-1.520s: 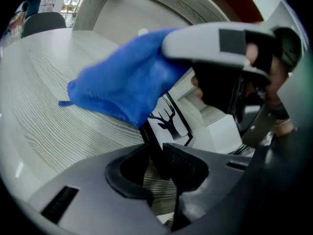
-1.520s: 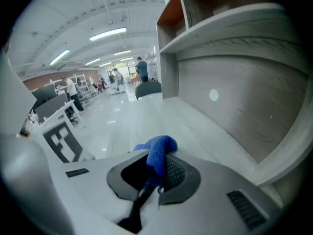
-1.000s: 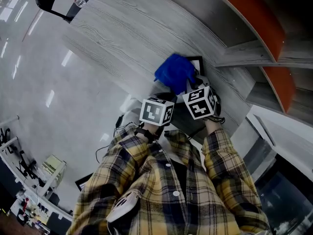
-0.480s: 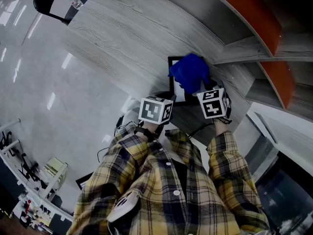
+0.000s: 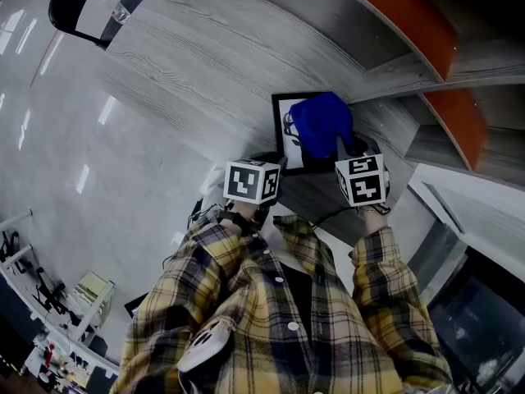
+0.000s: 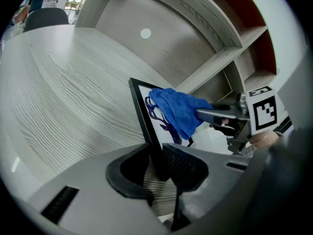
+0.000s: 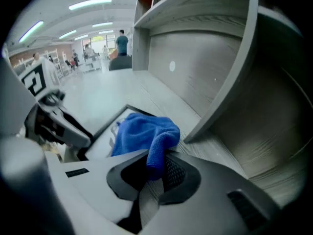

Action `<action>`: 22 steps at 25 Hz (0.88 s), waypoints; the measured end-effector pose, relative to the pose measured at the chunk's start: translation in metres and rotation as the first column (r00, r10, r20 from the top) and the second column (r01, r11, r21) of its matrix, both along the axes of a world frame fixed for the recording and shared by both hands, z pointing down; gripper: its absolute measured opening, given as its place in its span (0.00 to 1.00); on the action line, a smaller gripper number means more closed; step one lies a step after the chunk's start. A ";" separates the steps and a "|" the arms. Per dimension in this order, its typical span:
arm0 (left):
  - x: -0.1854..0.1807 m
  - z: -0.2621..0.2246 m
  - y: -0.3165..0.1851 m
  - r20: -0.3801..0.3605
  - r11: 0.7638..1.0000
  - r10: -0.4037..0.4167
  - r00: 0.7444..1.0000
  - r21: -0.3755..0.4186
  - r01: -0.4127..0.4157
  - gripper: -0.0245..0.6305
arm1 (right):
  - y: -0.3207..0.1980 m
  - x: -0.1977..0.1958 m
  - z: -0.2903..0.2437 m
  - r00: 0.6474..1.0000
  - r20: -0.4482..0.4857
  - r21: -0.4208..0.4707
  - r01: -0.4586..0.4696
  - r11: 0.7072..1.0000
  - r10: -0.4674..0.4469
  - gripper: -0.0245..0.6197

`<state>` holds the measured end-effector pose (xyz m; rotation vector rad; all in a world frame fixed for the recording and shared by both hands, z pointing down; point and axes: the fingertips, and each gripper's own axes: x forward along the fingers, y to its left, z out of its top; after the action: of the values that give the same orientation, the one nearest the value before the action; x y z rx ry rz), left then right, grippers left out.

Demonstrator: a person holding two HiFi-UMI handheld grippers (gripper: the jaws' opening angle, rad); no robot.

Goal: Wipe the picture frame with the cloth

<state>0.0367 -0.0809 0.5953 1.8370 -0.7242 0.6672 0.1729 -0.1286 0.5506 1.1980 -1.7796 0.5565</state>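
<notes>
A black picture frame (image 5: pixel 280 134) with a white print lies tilted over the grey wood-grain table (image 5: pixel 189 56). My left gripper (image 6: pixel 156 173) is shut on the frame's (image 6: pixel 142 116) near edge and holds it up. A blue cloth (image 5: pixel 321 123) rests bunched on the upper right part of the glass. My right gripper (image 7: pixel 155 173) is shut on a fold of the cloth (image 7: pixel 144 136), pressing it onto the frame (image 7: pixel 110 126). In the left gripper view the cloth (image 6: pixel 178 110) covers part of the print. The marker cubes of the left gripper (image 5: pixel 251 181) and right gripper (image 5: pixel 362 179) show in the head view.
A grey shelf unit with orange panels (image 5: pixel 426 39) stands along the table's far side, close to the right of the frame. A black chair (image 5: pixel 78 11) sits at the table's far left corner. Glossy floor (image 5: pixel 49 154) lies to the left.
The cloth and right gripper slid right and up across the frame, uncovering its left part. The left gripper kept its hold on the frame's edge.
</notes>
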 end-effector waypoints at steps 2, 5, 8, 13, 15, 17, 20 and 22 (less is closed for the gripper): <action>-0.001 -0.002 -0.001 -0.001 1.000 -0.001 1.000 0.001 0.001 0.17 | -0.002 -0.026 -0.029 0.992 0.122 0.055 -0.019 0.998 0.012 0.10; -0.005 -0.004 0.001 0.018 0.999 0.032 0.999 0.025 -0.032 0.17 | -0.009 -0.070 -0.071 0.960 0.279 0.133 -0.028 0.991 -0.011 0.10; -0.007 -0.009 0.007 0.015 0.997 0.063 0.998 0.044 -0.064 0.17 | -0.011 -0.109 -0.103 0.923 0.380 0.187 -0.016 0.982 -0.057 0.10; -0.008 -0.007 0.019 0.012 0.994 0.107 0.994 0.031 -0.107 0.17 | 0.009 -0.136 -0.073 0.878 0.478 0.058 -0.032 0.998 0.001 0.10; -0.007 -0.002 0.023 0.026 0.991 0.129 0.991 0.019 -0.129 0.16 | 0.021 -0.126 -0.033 0.904 0.424 -0.025 -0.040 0.999 0.047 0.10; -0.005 0.000 0.024 0.029 0.990 0.140 0.990 0.014 -0.140 0.16 | 0.032 -0.111 0.000 0.942 0.332 -0.068 -0.036 0.997 0.057 0.10; -0.005 0.000 0.022 0.026 0.989 0.146 0.989 0.008 -0.146 0.16 | 0.043 -0.096 0.026 0.974 0.226 -0.087 -0.012 0.996 0.031 0.10; -0.007 -0.001 0.023 0.028 0.987 0.160 0.987 0.015 -0.161 0.16 | 0.047 -0.093 0.032 0.981 0.191 -0.081 0.003 0.997 0.013 0.10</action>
<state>0.0301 -0.0583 0.5940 1.9195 -0.6044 0.7931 0.0799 -0.0819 0.5826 1.1240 -1.8956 0.7619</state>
